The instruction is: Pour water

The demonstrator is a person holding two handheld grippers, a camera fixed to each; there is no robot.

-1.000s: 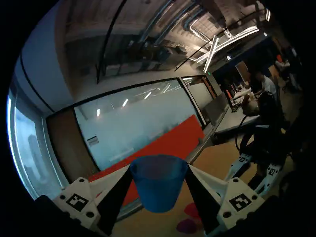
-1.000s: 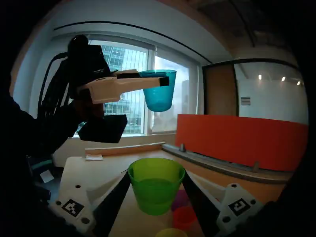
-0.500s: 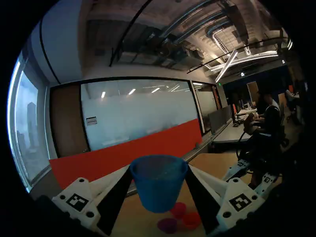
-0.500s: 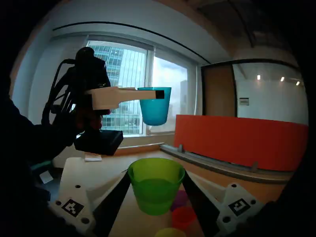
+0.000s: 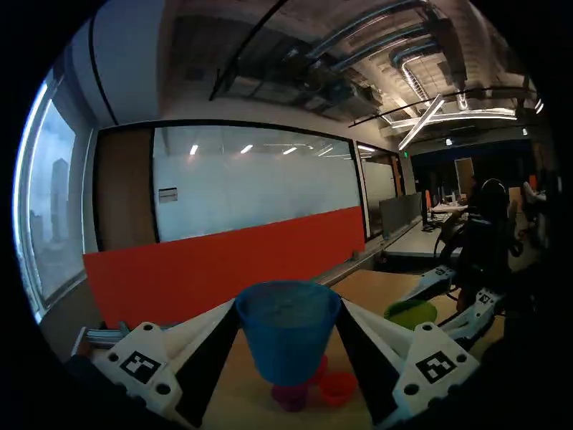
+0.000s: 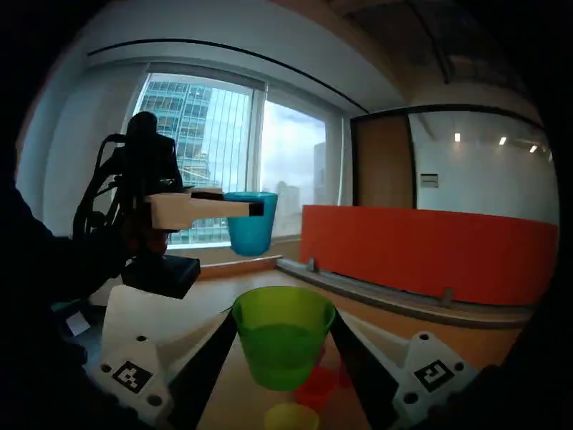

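The right gripper (image 6: 283, 319) clamps the upright green cup (image 6: 283, 352) (part-filled, its liquid tinted green) above small cups (image 6: 315, 387) on the desk (image 6: 215, 287). Farther off, the left gripper (image 6: 255, 209) pinches the blue cup (image 6: 251, 233), upright, toward the desk's window-side edge.

A translucent green plastic cup (image 6: 283, 347) is clamped upright by the right gripper (image 6: 283, 321); farther off, a blue plastic cup (image 6: 251, 233) is held upright by the left gripper (image 6: 245, 209).

One blue cup (image 5: 288, 330), one green cup (image 6: 283, 337), three small cups (image 5: 290, 395) (image 5: 336, 387) (image 6: 290, 416)
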